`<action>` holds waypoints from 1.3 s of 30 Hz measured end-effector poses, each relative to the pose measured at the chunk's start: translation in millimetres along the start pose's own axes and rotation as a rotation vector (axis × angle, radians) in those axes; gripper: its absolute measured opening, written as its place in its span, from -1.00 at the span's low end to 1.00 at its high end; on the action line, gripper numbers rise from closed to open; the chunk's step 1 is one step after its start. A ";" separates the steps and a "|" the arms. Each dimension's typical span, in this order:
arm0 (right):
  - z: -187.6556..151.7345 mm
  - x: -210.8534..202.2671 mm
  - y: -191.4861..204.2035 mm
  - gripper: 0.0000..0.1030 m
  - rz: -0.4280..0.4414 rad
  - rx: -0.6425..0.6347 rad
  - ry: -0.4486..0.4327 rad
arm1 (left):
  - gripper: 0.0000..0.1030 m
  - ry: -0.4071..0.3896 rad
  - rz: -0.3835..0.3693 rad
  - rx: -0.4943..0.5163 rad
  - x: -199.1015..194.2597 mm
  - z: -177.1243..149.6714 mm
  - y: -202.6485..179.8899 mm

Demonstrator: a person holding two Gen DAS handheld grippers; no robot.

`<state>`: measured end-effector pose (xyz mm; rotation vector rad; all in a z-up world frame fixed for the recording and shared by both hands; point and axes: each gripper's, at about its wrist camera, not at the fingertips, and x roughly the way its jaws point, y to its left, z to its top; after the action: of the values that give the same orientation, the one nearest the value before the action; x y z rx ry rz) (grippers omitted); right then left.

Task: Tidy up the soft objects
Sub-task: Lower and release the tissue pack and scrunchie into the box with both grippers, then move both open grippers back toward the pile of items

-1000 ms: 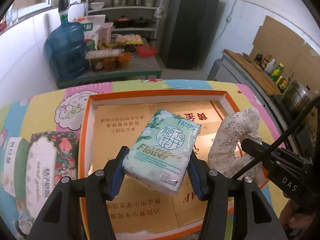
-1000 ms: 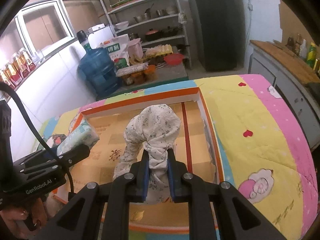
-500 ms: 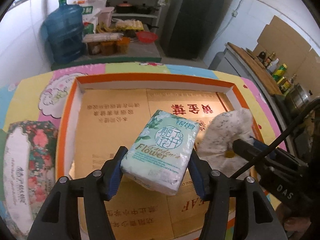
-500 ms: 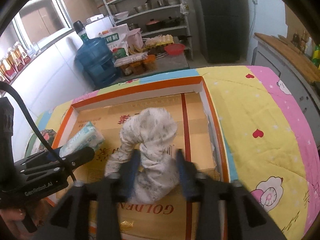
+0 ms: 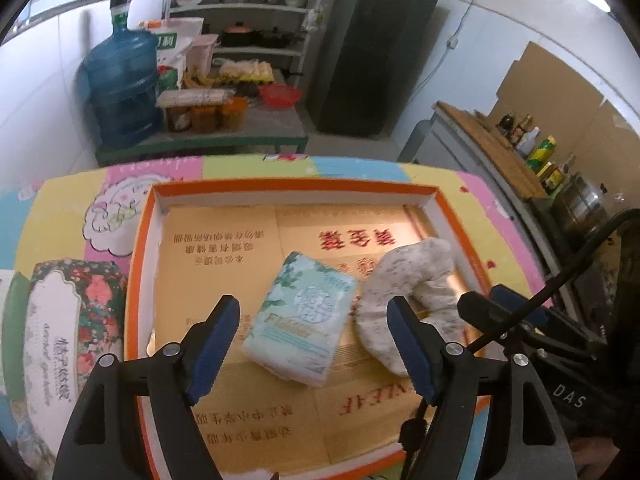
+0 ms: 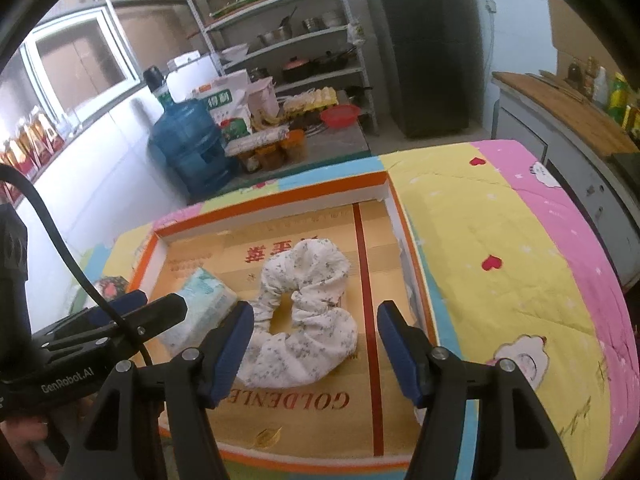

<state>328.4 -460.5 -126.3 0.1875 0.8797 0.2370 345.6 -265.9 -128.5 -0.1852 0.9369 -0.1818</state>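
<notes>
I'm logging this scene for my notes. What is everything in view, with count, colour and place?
tissue pack: one, pale green, lying in the box, left of the pillow
neck pillow: one, white floral, curved, lying in the box
box: one, orange rim, shallow cardboard, on the quilt
quilt: one, yellow and pink, under the box
floral tissue boxes: at least one, left of the box
water jug: one, blue, behind
fridge: one, dark, behind
left gripper: fingers just opened, holding nothing
right gripper: fingers just opened, holding nothing
</notes>
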 end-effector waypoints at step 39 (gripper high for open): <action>-46.2 -120.2 181.5 0.24 0.077 -0.115 -0.166 | 0.50 -0.289 -0.046 0.063 -226.6 -43.1 111.2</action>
<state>195.4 -317.5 -19.6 0.1321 0.6929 0.3385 187.6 -108.4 -2.8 -0.1699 0.6390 -0.2199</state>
